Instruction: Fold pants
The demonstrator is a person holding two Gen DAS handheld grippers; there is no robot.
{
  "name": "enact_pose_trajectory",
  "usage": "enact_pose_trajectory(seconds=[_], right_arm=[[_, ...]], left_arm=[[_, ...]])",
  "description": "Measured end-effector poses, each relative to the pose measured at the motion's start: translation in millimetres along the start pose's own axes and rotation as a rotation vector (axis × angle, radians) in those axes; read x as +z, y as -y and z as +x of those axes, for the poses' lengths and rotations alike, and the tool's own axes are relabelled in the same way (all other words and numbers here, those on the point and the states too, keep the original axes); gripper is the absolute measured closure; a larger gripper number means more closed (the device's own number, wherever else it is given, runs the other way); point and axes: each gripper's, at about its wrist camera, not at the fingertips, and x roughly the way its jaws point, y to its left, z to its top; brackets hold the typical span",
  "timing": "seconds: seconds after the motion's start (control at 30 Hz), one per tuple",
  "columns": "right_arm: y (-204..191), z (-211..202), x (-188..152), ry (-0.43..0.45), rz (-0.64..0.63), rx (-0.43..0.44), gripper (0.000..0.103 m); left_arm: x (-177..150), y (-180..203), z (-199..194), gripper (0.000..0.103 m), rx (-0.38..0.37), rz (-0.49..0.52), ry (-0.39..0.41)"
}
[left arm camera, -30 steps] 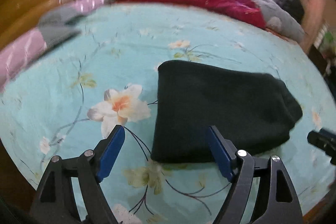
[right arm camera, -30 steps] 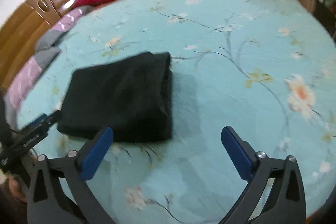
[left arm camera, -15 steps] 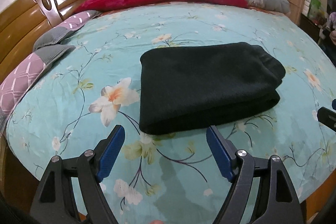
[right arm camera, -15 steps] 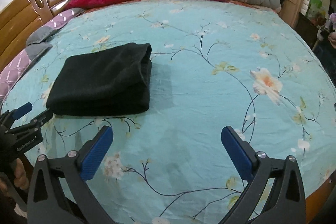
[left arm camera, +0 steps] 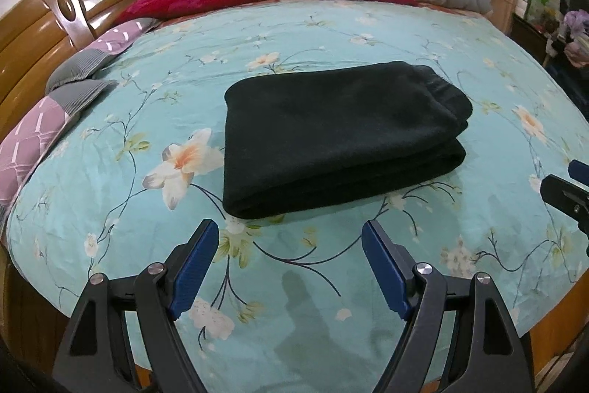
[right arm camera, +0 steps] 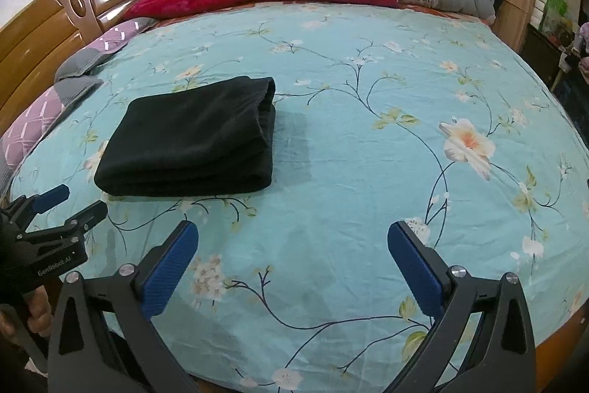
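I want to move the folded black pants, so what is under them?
The pants lie on the teal floral bedsheet, which shows all around them. What lies directly beneath them is covered and cannot be seen. Nothing pokes out at their edges.

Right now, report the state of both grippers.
Left gripper: open, holding nothing.
Right gripper: open, holding nothing; the folded black pants lie free on the bed.
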Motion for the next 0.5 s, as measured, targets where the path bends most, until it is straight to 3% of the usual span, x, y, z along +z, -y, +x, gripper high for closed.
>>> enact_pose_trajectory(seconds=[0.5], right_arm=[[1.1,2.0,-2.9,-0.020,0.005,-0.002,0.000]], left_arm=[[-2.0,8.6,-9.8,0.023,-0.075,0.023,0.026]])
